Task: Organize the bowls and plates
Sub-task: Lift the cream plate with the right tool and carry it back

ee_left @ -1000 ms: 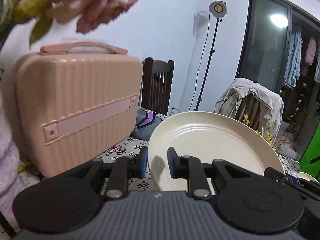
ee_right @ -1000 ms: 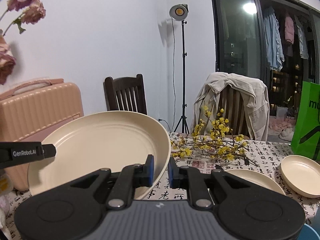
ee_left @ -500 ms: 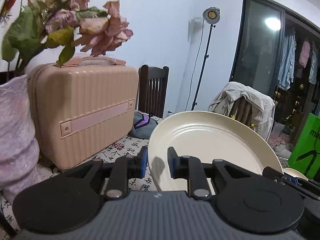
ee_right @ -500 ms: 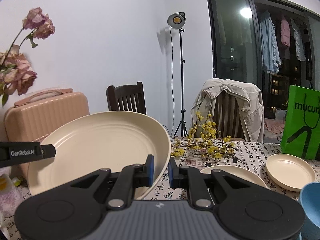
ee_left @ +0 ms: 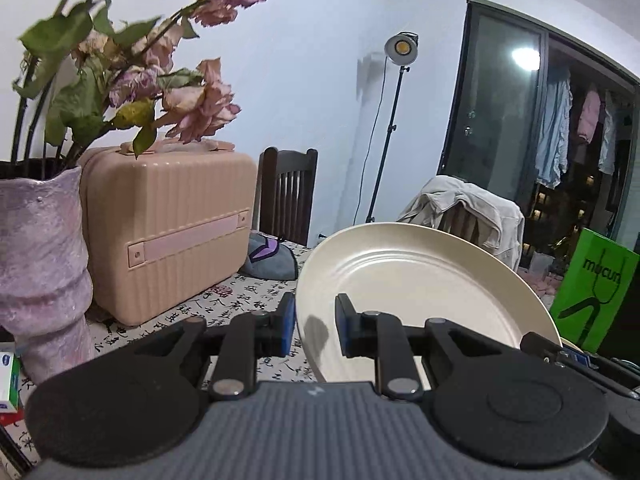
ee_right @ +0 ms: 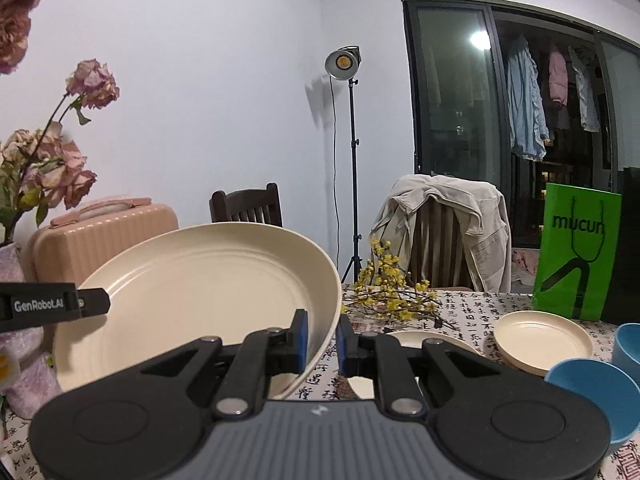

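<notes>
Both grippers clamp 1 cream plate (ee_left: pixel 416 280) above the table (ee_right: pixel 480 308): left gripper (ee_left: pixel 315 330) at its 9 o'clock rim, right gripper (ee_right: pixel 322 340) at 3 o'clock.

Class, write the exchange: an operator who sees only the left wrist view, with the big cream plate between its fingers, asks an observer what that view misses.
Operator: Is the right gripper holding this plate too?
Observer: Yes. The right gripper is shut on the opposite rim of the big plate.
Operator: Any bowls on the table?
Observer: Yes, blue bowls stand at the near right.
</notes>
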